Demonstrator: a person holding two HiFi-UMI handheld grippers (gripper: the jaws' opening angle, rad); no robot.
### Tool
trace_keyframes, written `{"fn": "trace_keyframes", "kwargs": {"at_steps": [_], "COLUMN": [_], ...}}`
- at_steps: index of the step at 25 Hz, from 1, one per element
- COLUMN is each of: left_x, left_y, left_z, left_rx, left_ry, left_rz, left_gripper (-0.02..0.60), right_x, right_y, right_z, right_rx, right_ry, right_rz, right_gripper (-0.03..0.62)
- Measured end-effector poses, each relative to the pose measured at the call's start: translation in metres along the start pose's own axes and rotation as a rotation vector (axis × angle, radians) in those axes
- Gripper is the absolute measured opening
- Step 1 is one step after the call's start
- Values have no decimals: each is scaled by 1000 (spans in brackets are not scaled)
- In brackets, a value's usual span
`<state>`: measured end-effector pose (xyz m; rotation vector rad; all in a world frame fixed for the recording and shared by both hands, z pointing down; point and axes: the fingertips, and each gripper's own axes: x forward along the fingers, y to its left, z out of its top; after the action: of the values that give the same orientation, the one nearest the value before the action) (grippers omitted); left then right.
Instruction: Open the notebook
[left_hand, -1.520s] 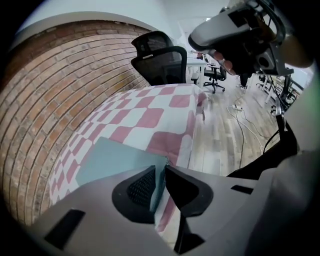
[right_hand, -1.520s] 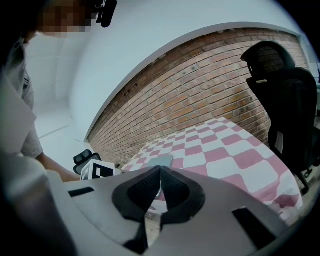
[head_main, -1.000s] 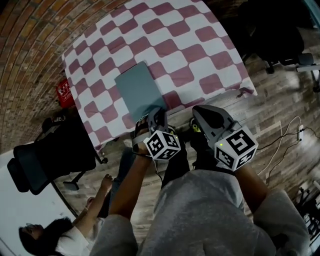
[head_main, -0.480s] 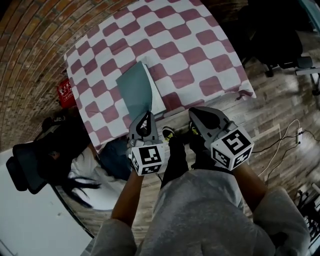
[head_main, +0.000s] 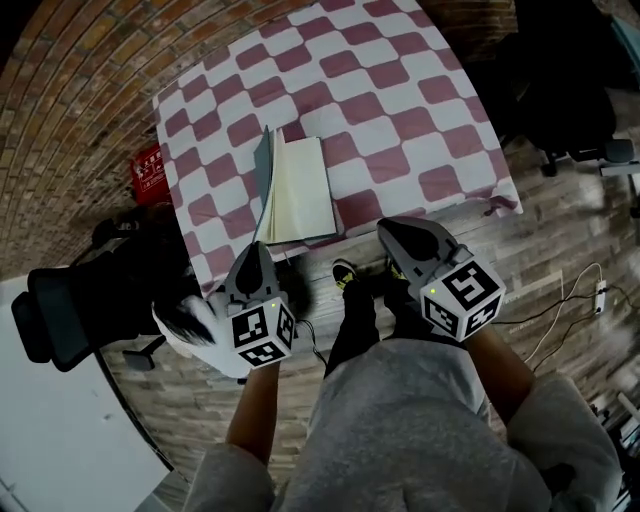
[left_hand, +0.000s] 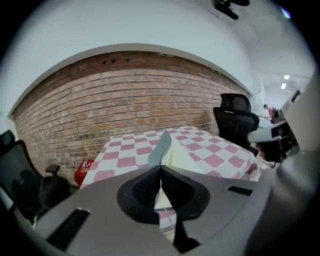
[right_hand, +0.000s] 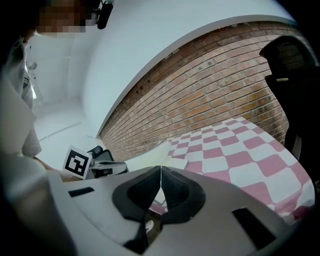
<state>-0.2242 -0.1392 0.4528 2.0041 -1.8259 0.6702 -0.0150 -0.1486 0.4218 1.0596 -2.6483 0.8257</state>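
Observation:
The notebook (head_main: 305, 190) lies on the pink-and-white checked table (head_main: 400, 100) near its front edge, a cream page showing. Its grey-green cover (head_main: 264, 185) stands almost upright along the left side. My left gripper (head_main: 252, 248) sits at the cover's near lower corner, shut on that thin cover. In the left gripper view, the cover (left_hand: 163, 144) rises edge-on straight from the closed tips of that gripper (left_hand: 160, 170). My right gripper (head_main: 392, 228) hovers just off the table's front edge, right of the notebook, shut with nothing in it (right_hand: 161, 170).
A black office chair (head_main: 80, 310) stands on the floor at the left, another (head_main: 560, 90) at the right. A red box (head_main: 148, 168) lies by the brick wall. A person's blurred shape (head_main: 190, 320) is below my left gripper. Cables (head_main: 590, 280) trail at the right.
The cover went from flat to nearly upright, baring the cream page. My left gripper swung left and back toward me, rolling as it went. The right gripper barely shifted.

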Motion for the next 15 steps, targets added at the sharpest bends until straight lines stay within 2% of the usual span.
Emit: {"fn": "trace_keyframes", "kwargs": {"at_steps": [4,6,10,15], "left_x": [-5,-6,-3,12], "left_y": [44,66,107,136], "left_z": [-10,-18,-43,-76], "left_rx": [-149,-193,-251,-272], "left_ry": [3,14,70,164], "left_rz": [84,129,222,294], "left_gripper": [14,15,15,17], "right_x": [9,13,21,32], "right_y": [9,15,25,35], "right_z": [1,0,1,-4], "right_rx": [-12,-17,-20,-27], "right_ry": [11,19,29,50], "right_rz": [22,33,46,42], "right_gripper": [28,28,28,28]}}
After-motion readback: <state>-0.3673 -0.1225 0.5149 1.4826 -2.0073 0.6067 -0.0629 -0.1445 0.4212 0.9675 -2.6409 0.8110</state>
